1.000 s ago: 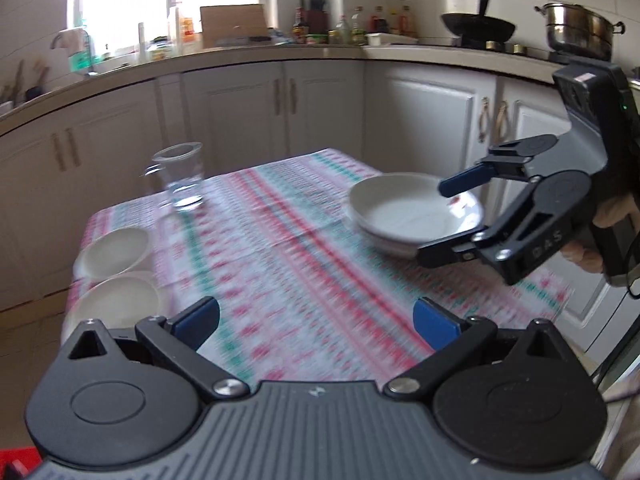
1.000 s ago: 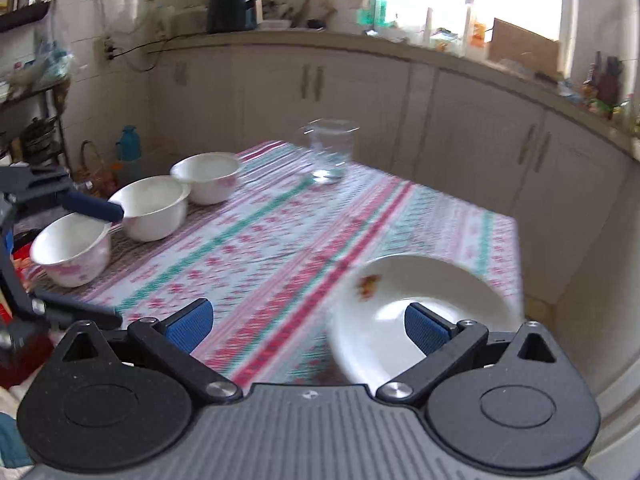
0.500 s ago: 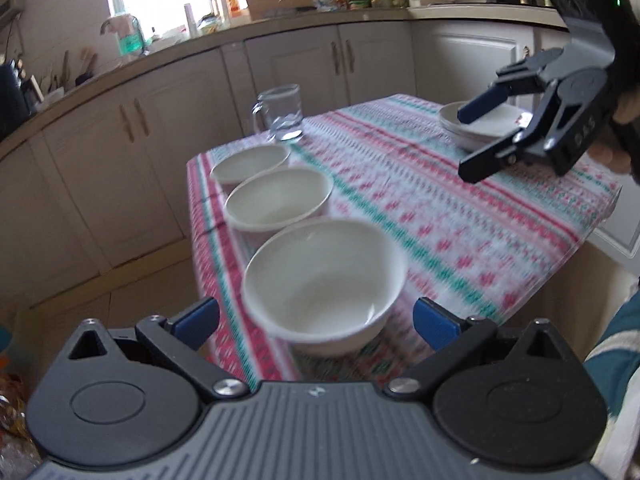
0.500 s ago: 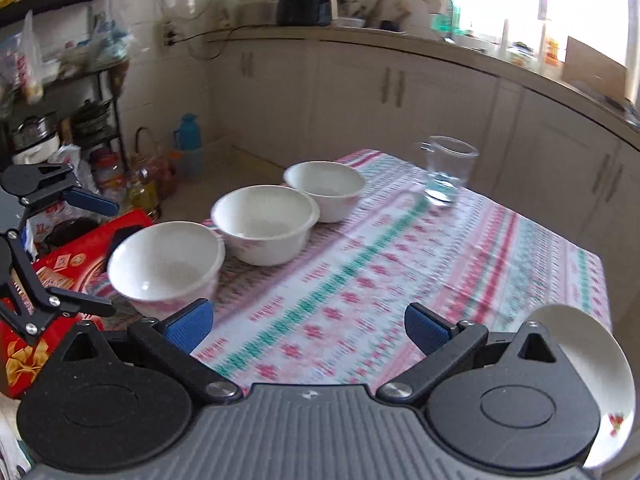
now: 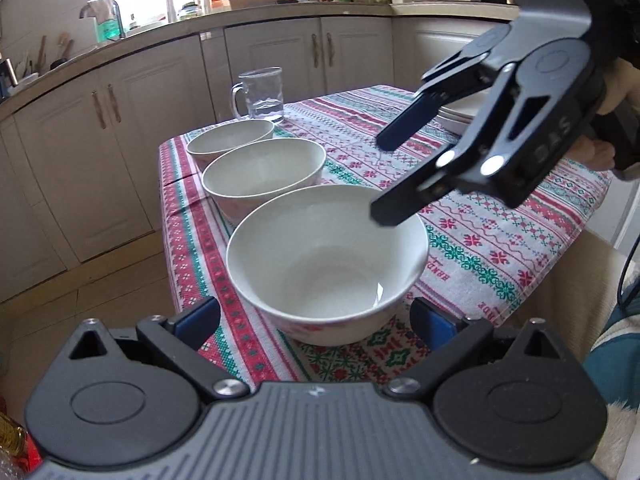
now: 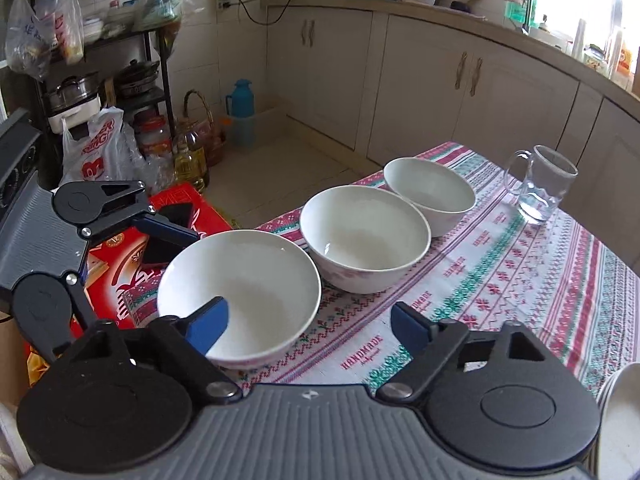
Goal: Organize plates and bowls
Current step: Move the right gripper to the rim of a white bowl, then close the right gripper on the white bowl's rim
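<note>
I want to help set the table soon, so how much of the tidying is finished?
Looks done: the plates sit stacked at the side. In hand: both tongs have just been closing at the nearest bowl, the left tongs on either side of it, the right tongs across its rim; neither grips it yet. Left: the middle bowl and far bowl stand apart, and no bowl is stacked.

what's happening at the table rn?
A person holds a gripper in each hand over the patterned tablecloth. Both close in on the nearest bowl of three white bowls in a row. The left gripper straddles it, jaws open. The right gripper has one finger over the bowl's inside and one outside the rim; its jaws have just been closing, nothing clamped yet. Stacked plates and a glass mug sit aside.
</note>
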{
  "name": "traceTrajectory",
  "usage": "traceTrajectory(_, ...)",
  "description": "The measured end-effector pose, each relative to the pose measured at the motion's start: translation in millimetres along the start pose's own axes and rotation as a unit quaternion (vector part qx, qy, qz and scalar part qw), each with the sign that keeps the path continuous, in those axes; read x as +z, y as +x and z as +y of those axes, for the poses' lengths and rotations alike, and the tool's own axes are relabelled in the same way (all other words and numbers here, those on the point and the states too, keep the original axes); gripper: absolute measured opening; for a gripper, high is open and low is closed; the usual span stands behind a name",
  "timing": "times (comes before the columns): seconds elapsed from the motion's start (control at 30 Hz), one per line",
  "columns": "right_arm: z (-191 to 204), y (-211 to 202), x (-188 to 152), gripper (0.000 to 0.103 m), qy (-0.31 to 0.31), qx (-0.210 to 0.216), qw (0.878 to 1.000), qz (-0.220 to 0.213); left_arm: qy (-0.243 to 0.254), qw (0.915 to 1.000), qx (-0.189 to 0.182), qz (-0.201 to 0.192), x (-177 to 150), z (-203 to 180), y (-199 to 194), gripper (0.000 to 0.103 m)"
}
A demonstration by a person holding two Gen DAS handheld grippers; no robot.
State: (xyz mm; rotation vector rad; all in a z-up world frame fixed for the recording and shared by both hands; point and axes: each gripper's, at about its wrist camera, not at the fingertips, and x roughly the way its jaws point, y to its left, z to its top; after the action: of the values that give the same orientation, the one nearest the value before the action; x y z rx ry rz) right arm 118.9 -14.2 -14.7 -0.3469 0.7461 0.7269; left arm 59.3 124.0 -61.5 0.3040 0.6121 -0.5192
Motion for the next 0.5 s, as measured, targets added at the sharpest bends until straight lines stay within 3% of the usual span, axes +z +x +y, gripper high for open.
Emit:
traceTrajectory(0.17, -1.2, 11.9, 2.2, 0.071, 0.009, 0.02, 1.0, 0.014, 0.002, 0.9999, -0.012, 0.0, 0.9, 2.2, 2.7, 0.09)
traceTrajectory(0.27, -2.5, 16.3, 2.1, 0.062, 0.014, 0.031, 0.999, 0.02, -0.002, 0.9998, -0.019, 0.0, 0.6, 3.7, 2.9, 0.09)
traceTrajectory(0.5, -2.6, 21.9, 2.8, 0.055, 0.02, 0.046, 0.998, 0.025, 0.001, 0.9997, -0.023, 0.0, 1.7, 5.0, 4.1, 0.089)
